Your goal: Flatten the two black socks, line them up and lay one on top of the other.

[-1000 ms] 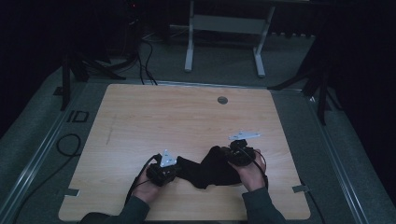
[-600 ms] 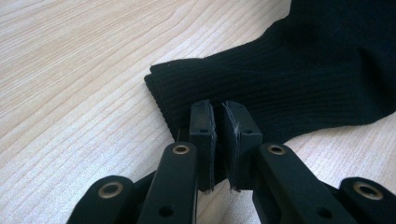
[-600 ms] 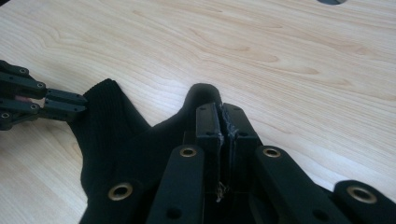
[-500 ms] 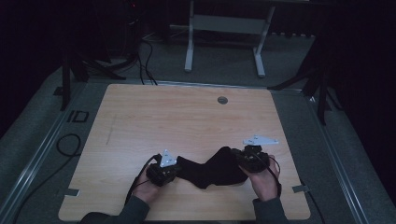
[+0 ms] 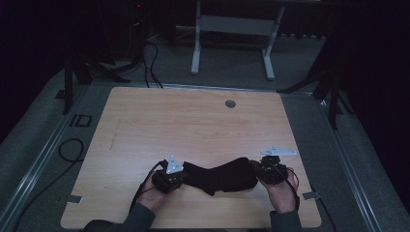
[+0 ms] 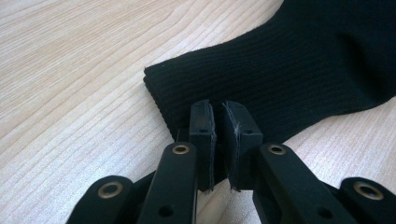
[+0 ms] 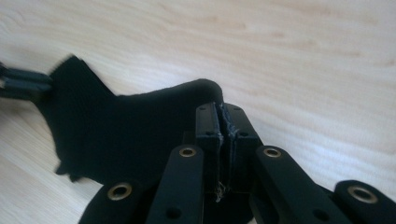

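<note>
While both grippers pinch it, sock (image 5: pixel 222 176) lies flat (table (image 5: pixel 193 121)).

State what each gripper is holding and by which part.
Both hold the black sock. The left gripper pinches the ribbed cuff end; the right gripper pinches the opposite, toe end. The sock lies stretched between them on the table.
</note>
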Available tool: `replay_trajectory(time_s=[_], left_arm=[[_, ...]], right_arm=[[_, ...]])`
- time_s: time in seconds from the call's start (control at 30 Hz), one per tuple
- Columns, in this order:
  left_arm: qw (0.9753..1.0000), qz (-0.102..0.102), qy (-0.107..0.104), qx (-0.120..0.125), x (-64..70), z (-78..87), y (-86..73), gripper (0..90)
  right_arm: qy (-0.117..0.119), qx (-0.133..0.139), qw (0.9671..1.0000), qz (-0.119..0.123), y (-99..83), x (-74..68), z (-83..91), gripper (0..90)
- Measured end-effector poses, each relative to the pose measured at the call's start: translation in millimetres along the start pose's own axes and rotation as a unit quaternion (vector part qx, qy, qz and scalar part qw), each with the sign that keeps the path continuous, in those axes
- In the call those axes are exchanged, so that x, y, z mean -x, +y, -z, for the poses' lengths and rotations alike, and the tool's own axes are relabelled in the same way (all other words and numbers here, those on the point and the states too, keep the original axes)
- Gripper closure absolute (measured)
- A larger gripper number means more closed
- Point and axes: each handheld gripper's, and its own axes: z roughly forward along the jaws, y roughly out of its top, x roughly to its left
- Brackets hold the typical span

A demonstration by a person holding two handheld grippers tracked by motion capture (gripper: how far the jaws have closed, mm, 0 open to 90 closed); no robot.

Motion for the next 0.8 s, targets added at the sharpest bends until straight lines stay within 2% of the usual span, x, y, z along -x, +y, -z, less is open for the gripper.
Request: replay_trajectory(time_s=[0.23, 0.37, 0.4, 0.53, 0.6, 0.67, 0.8], left_arm=[[1.0000, -0.002, 0.000, -0.001, 0.3, 0.1, 0.1, 82.1], [1.0000, -0.002, 0.001, 0.000, 1.0, 0.2, 0.0, 81.7], [1.0000, -0.002, 0.001, 0.000, 1.4, 0.3, -0.1, 81.6], [1.0000, -0.002, 0.001, 0.001, 1.6, 0.3, -0.2, 81.5], [1.0000, -0.003, 0.002, 0.000, 1.6, 0.3, -0.1, 81.4], [1.0000, -0.002, 0.002, 0.001, 1.8, 0.2, -0.1, 81.3], [1.0000, -0.002, 0.002, 0.001, 1.9, 0.2, -0.1, 81.2]], right_arm=[[0.001, -0.038, 0.9992, -0.011, -14.6, 3.9, -19.5, 84.9], [-0.001, -0.049, 0.9987, -0.012, -18.4, 4.5, -26.4, 84.4], [-0.012, -0.061, 0.9980, -0.008, -21.3, 5.4, -31.5, 83.4], [-0.007, -0.085, 0.9963, -0.010, -25.8, 7.4, -39.4, 80.8], [-0.016, -0.105, 0.9944, -0.001, -28.7, 6.8, -46.1, 80.9], [-0.017, -0.110, 0.9938, 0.001, -30.1, 7.0, -50.7, 80.9], [-0.017, -0.102, 0.9946, -0.005, -29.7, 9.3, -53.2, 81.1]])
